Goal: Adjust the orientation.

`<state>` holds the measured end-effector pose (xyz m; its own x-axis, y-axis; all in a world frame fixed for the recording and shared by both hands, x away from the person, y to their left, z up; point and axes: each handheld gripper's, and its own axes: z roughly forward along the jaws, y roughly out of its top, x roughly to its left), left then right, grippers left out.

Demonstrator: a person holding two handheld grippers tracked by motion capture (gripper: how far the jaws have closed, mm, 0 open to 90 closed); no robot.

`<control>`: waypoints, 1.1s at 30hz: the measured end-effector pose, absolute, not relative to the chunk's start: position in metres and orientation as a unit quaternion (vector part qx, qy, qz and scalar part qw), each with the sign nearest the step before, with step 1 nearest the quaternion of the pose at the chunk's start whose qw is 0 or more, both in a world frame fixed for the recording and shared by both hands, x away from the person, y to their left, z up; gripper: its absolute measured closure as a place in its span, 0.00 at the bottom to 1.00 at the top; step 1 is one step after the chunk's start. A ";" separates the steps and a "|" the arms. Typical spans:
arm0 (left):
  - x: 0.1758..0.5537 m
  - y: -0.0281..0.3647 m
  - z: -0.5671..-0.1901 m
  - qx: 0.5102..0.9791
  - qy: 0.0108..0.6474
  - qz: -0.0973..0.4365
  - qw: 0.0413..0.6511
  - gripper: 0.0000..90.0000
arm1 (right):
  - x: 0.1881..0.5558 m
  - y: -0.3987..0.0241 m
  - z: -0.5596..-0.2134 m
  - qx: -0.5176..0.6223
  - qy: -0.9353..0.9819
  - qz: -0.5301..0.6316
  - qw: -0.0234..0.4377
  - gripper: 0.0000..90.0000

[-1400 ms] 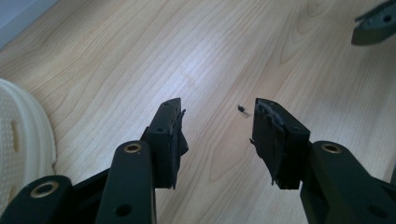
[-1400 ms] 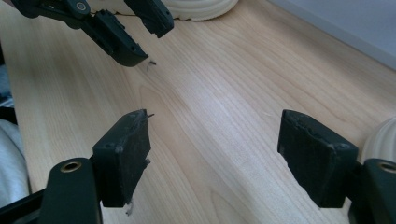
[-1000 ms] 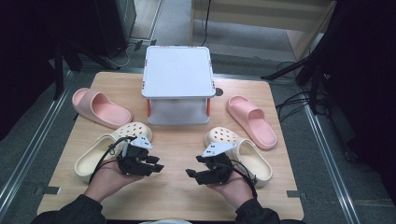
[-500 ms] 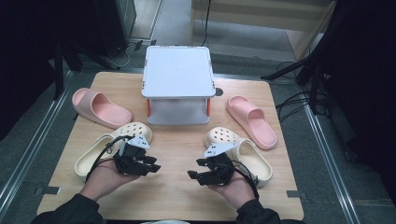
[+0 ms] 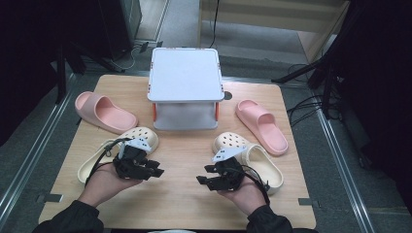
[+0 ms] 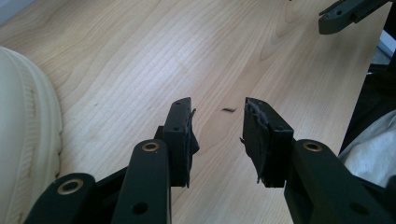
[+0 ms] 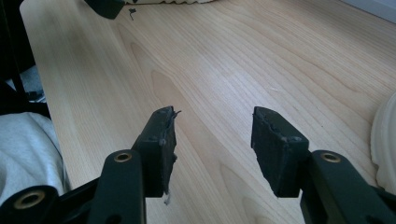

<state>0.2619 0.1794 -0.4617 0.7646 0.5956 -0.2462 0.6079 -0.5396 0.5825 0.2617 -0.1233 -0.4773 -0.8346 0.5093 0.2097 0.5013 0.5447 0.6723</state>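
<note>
The left gripper (image 5: pixel 156 171) is held part-open and empty, the left cream clog (image 5: pixel 99 158) just beside it; the right gripper (image 5: pixel 204 175), jaws lately closing yet apart on nothing, is flanked by the right cream clog (image 5: pixel 260 162)

The person wears dark sleeves that end at the wrists. Each hand carries black tongs: the left tongs (image 5: pixel 154 171) and the right tongs (image 5: pixel 205 174) are built of chunky black arms with brass-coloured rivets at the joints and small dark screw holes. A pale grey three-cornered plate sits on top of each, and thin black cables loop from their bodies. The black rubber pads (image 6: pixel 259 135) are frayed and ragged at the edges.
</note>
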 end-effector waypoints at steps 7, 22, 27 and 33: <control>0.265 0.187 -0.459 0.879 0.344 -0.006 0.330 0.67 | 0.261 -0.124 -0.479 0.284 0.880 0.381 0.001 0.56; 0.251 0.228 -0.446 0.866 0.380 0.024 0.323 0.63 | 0.272 -0.122 -0.480 0.268 0.881 0.390 -0.022 0.53; 0.237 0.244 -0.441 0.859 0.404 0.041 0.313 0.61 | 0.276 -0.114 -0.481 0.258 0.883 0.391 -0.026 0.52; 0.234 0.268 -0.441 0.839 0.442 0.054 0.313 0.61 | 0.279 -0.107 -0.481 0.244 0.888 0.388 -0.027 0.52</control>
<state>0.2339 0.2684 -0.4411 0.6041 0.7748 -0.1863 0.7072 -0.4134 0.5736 0.2788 -0.1073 -0.4812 -0.8793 0.4124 0.2381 0.4548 0.5792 0.6765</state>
